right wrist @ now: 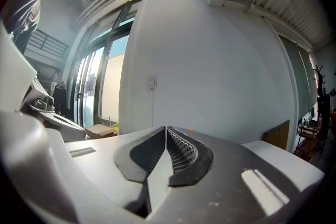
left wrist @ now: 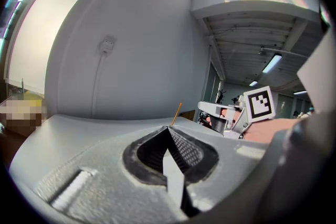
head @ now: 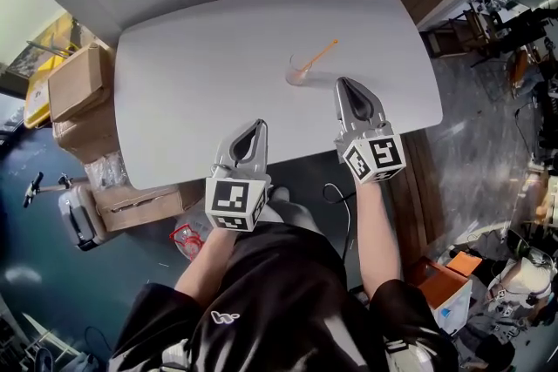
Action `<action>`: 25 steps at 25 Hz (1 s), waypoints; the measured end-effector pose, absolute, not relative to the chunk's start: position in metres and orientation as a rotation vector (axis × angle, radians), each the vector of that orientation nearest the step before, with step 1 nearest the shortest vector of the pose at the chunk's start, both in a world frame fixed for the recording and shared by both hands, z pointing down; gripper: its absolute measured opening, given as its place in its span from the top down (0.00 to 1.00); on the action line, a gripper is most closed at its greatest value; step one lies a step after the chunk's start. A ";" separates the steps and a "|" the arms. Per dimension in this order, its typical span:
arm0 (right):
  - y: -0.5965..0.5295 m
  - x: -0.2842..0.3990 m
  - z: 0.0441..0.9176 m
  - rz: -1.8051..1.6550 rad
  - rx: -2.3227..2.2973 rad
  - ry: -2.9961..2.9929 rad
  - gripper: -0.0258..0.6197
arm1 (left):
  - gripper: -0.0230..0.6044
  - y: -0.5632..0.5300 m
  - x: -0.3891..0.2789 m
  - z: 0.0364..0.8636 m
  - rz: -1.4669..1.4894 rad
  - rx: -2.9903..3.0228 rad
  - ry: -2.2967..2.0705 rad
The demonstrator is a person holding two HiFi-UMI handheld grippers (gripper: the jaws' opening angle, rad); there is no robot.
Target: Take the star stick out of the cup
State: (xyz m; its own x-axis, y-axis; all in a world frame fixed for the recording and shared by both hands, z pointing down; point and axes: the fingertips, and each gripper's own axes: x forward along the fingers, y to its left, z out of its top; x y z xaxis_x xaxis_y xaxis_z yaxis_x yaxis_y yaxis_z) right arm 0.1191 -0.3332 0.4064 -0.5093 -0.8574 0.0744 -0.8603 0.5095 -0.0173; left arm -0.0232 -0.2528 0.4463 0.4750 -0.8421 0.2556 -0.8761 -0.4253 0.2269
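Thin orange star stick (head: 322,53) tilted in clear cup (head: 299,75).
Sits just ahead of right gripper (head: 342,84), farther from left gripper (head: 259,126); both pairs of fingers closed, empty.

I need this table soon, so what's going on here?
A person holds a gripper in each hand at a grey table. An orange star stick leans in a clear cup, not yet taken out. The right gripper is near the cup, the left gripper farther back; both have jaws shut and empty.
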 end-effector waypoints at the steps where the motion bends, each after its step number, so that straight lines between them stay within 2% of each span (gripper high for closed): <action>1: -0.337 0.119 0.409 0.082 1.519 -2.680 0.93 | 0.96 -0.253 -0.025 0.446 0.142 2.396 -1.456; 6: -0.353 0.118 0.420 0.119 1.501 -2.683 0.88 | 0.96 -0.252 -0.033 0.442 0.120 2.383 -1.482; 11: -0.367 0.115 0.433 0.153 1.496 -2.656 0.79 | 0.96 -0.253 -0.038 0.441 0.124 2.384 -1.496; 13: -0.373 0.112 0.442 0.171 1.486 -2.629 0.69 | 0.96 -0.253 -0.040 0.444 0.128 2.376 -1.503; 15: -0.379 0.111 0.451 0.183 1.481 -2.611 0.63 | 0.96 -0.252 -0.041 0.447 0.140 2.368 -1.503; 25: -0.400 0.110 0.476 0.275 1.488 -2.570 0.65 | 0.96 -0.251 -0.051 0.455 0.161 2.344 -1.510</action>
State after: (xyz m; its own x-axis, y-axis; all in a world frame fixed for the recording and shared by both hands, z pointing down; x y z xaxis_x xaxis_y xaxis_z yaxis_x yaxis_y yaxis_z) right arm 0.1097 -0.4001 0.4765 -0.4927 -0.8397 0.2285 -0.8690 0.4885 -0.0788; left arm -0.0508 -0.2512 0.4548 0.4262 -0.8606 0.2788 -0.9000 -0.3725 0.2262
